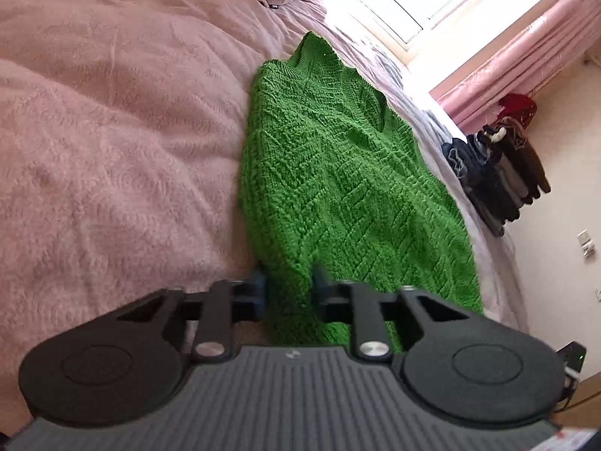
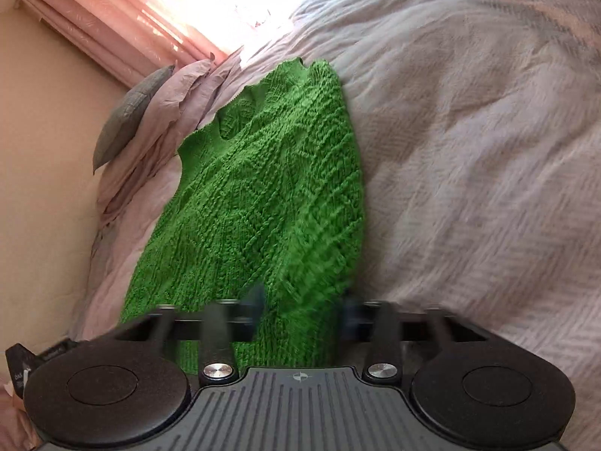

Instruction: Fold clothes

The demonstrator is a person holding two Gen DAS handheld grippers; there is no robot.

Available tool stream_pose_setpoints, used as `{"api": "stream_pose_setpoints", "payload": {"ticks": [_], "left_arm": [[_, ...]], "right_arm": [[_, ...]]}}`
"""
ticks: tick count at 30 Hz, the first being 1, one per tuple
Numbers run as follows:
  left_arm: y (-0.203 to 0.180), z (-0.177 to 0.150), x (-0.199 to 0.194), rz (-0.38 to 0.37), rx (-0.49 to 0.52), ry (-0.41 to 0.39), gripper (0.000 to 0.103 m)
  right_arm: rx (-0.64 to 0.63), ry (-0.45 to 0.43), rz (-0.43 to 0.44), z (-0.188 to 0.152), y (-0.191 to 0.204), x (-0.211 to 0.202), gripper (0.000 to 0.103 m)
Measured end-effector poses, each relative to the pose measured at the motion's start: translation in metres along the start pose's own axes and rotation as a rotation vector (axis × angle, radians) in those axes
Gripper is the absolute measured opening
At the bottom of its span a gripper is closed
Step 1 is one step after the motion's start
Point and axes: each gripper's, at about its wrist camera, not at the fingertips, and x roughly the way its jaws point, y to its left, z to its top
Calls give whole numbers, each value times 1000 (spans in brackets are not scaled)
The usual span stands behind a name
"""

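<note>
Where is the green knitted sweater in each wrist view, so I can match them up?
Left wrist view: the green sweater runs from centre down to the left tongs, with the fluffy pink blanket on its left.
Right wrist view: the green sweater sits centre-left, reaching the right tongs.
Shared landmark: the pink curtain by the window.
</note>
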Motion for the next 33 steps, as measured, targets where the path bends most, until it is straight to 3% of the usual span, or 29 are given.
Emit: {"api": "stream_pose_setpoints", "payload": {"ticks": [2, 6, 8, 9, 11, 13, 16, 19, 23, 28, 33], "left_arm": [[-4, 1, -15, 0, 52, -43, 10], [-22, 1, -34, 85, 304, -102, 11], [-25, -9, -24, 143, 427, -51, 17], [-26, -18, -18, 206, 477, -33, 23], [-27, -33, -24, 232, 530, -64, 26], [-28, -42, -44, 245, 534, -118, 27], [-46, -63, -71, 270, 698, -178, 32], [-70, -88, -79, 257, 911, -179, 37], [-89, -120, -62, 324, 1158, -196, 39], [-90, -141, -37, 407, 1408, -166, 39], [-88, -145, -26, 445, 1486, -180, 39]], "right_arm": [[19, -61, 14, -8, 0, -19, 4], [110, -82, 78, -31, -13, -48, 3], [99, -58, 33, -43, -19, -42, 3], [73, -63, 8, -48, -20, -40, 3], [33, -99, -16, -54, -14, -47, 5], [-95, -132, -89, -60, 8, -60, 28], [-461, -210, -200, -82, 51, -77, 45], [-836, -226, -243, -117, 91, -75, 46], [-1111, -181, -308, -159, 113, -42, 46], [-1295, -167, -355, -189, 118, -14, 46], [-1354, -174, -397, -196, 120, 0, 43]]}}
